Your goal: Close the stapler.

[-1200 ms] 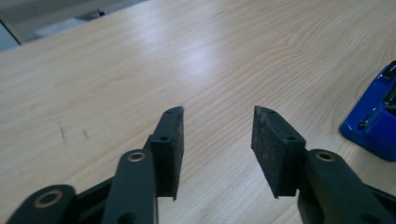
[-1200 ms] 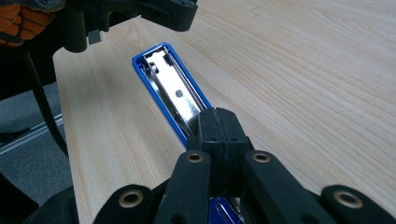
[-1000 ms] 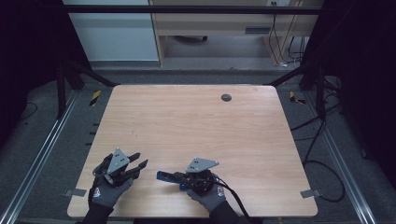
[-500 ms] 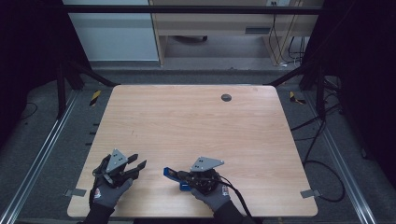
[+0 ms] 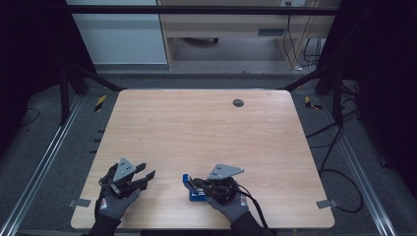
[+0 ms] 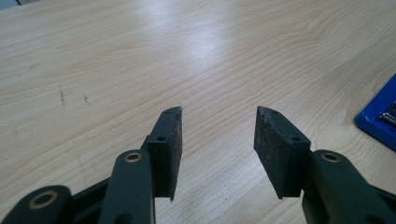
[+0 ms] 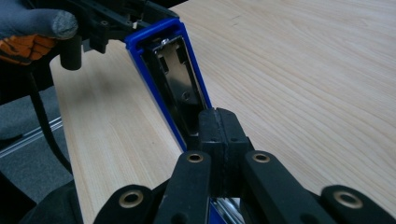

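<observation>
Stapler [image 5: 193,189], blue, lies at counter [image 5: 206,128] near edge, between the hands. Right tongs [image 7: 218,122] closed, tips pressed against stapler's end. Left tongs [image 6: 218,133] empty, jaws just been opening, just beside stapler. Dark grommet [image 5: 238,103] far off

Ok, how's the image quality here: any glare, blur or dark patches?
High view: the table is evenly lit, its surroundings nearly black. Left gripper view: a pale sheen on the wood, the tongs' pads sharp. Right gripper view: the stapler is sharp, its metal glints, and the near tongs look soft.
</observation>
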Motion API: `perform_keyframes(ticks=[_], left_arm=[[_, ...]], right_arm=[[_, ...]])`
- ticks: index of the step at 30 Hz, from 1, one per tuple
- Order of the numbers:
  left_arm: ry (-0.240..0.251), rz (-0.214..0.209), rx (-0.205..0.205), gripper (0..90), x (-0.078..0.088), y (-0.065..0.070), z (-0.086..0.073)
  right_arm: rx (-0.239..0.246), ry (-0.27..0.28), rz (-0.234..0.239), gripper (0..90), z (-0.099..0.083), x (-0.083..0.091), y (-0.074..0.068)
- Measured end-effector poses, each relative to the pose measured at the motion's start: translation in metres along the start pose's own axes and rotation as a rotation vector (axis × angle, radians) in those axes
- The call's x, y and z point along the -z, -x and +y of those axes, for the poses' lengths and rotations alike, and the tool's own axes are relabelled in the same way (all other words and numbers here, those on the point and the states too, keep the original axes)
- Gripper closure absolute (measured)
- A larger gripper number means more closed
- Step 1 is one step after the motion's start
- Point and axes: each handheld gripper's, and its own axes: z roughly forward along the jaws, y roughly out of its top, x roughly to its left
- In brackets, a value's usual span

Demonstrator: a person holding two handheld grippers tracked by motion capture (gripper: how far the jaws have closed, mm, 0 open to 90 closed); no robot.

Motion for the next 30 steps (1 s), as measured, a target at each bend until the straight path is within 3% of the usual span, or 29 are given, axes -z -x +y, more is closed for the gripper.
perform_keyframes(ticks=[19, 26, 30], left_arm=[[-0.007, 0.0, 0.006, 52.2, 0.002, -0.002, -0.001], [-0.012, 0.0, 0.011, 51.3, 0.002, -0.001, -0.001], [-0.005, 0.004, 0.021, 50.6, 0.004, -0.002, -0.002]], right_arm=[[-0.031, 0.016, -0.043, 90.0, -0.008, 0.02, 0.014], [-0.057, 0.067, -0.06, 90.0, -0.004, 0.037, 0.022], [-0.052, 0.095, -0.051, 90.0, 0.005, 0.043, 0.02]])
